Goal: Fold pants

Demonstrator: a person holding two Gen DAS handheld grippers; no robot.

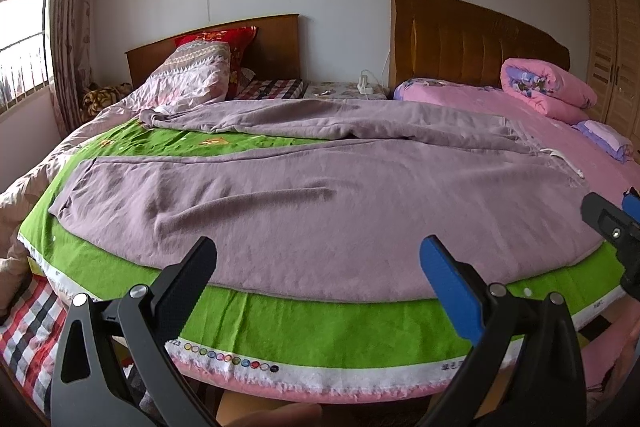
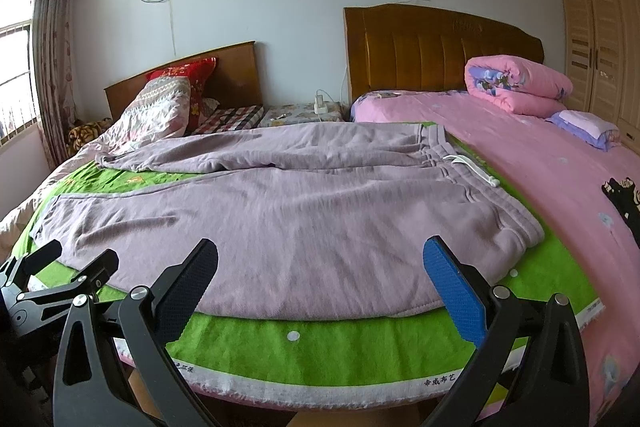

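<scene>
Mauve sweatpants (image 1: 300,195) lie spread flat on a green cloth (image 1: 320,323) on the bed, legs to the left, waistband with a white drawstring (image 2: 472,167) to the right. The far leg is rumpled. My left gripper (image 1: 318,259) is open and empty, just above the pants' near edge. My right gripper (image 2: 320,259) is open and empty, near the waist end (image 2: 500,239). The right gripper also shows in the left wrist view (image 1: 616,223), and the left gripper shows in the right wrist view (image 2: 60,267).
A pink sheet (image 2: 560,179) covers the bed to the right, with a rolled pink quilt (image 2: 520,85) and a pillow (image 2: 588,125) at its head. A second bed with a patterned duvet (image 1: 192,75) stands at the left. A wardrobe (image 2: 600,39) stands far right.
</scene>
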